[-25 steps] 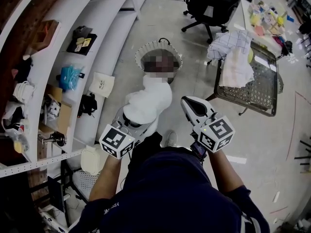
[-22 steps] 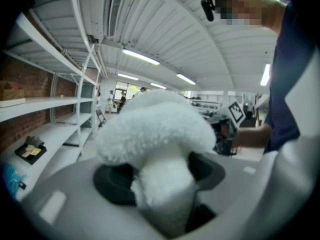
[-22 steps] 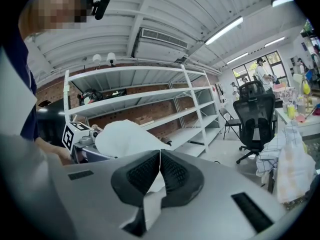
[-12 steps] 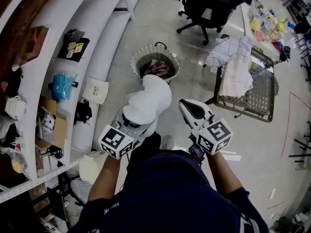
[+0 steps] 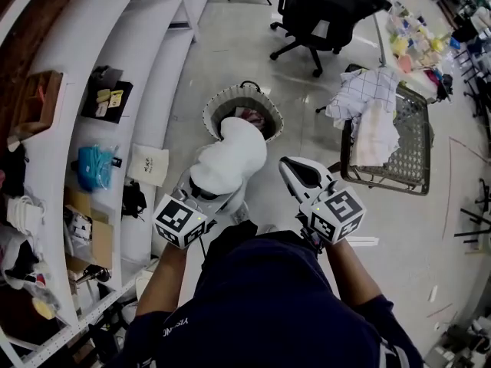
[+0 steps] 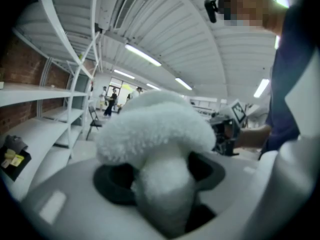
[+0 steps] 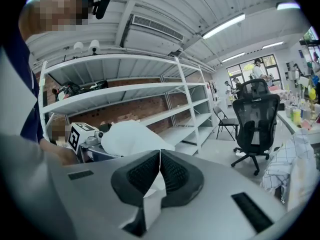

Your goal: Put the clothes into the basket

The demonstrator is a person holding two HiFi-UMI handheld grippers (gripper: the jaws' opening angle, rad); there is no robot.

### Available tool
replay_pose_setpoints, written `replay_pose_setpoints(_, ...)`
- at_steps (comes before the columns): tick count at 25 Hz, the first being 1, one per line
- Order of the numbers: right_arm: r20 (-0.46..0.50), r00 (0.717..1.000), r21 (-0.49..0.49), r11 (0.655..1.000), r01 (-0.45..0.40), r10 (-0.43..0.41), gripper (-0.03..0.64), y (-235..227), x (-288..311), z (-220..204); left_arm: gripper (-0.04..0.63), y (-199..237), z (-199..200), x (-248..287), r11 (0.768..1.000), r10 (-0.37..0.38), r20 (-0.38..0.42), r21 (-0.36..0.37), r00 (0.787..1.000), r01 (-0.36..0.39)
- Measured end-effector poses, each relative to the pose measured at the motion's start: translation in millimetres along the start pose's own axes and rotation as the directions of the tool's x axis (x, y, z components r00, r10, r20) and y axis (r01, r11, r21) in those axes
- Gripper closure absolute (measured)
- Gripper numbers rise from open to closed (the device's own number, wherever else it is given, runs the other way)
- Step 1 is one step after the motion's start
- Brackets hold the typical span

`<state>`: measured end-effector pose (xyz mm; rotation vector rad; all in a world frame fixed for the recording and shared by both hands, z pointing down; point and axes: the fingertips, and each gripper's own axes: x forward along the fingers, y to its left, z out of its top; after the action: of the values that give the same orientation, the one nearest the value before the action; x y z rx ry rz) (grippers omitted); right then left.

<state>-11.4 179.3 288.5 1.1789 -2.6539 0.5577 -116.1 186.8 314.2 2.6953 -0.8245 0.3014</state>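
A white fluffy garment (image 5: 228, 158) is clamped in my left gripper (image 5: 217, 181), whose jaws stand wide around it. In the left gripper view the fluffy garment (image 6: 157, 134) bulges out over both dark pads (image 6: 112, 176) and hides most of them. My right gripper (image 5: 291, 169) hovers beside it, shut with nothing held; in the right gripper view its gripper (image 7: 160, 159) shows the ribbed pads meeting. The round woven basket (image 5: 217, 104) stands on the floor just beyond the garment, with several clothes (image 5: 253, 118) inside.
White shelving (image 5: 115, 67) curves along the left with small items on it. A metal mesh table (image 5: 410, 152) at the right carries a checked cloth (image 5: 367, 90) and a cream cloth (image 5: 374, 133). A black office chair (image 5: 326, 6) stands behind the basket.
Both grippers and the white garment have moved forward toward the basket, which now lies right beyond the garment. The left grip and the shut right jaws look unchanged.
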Motion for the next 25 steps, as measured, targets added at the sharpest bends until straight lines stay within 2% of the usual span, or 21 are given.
replay_pose_setpoints(14,-0.021,0.999,0.009,0.999,0.032,-0.032,0.607,-23.2,67.9,19.3,0.318,69.4,12.7,13.8,0.999,-0.024,-0.005,-0.025,1.000,0.024)
replay_pose_setpoints(25,-0.031,0.999,0.045,0.999,0.011,-0.009,0.607,-81.5,98.5,29.7,0.318,105.1,23.8,55.2,0.999,0.014,-0.032,-0.045,0.999,-0.015)
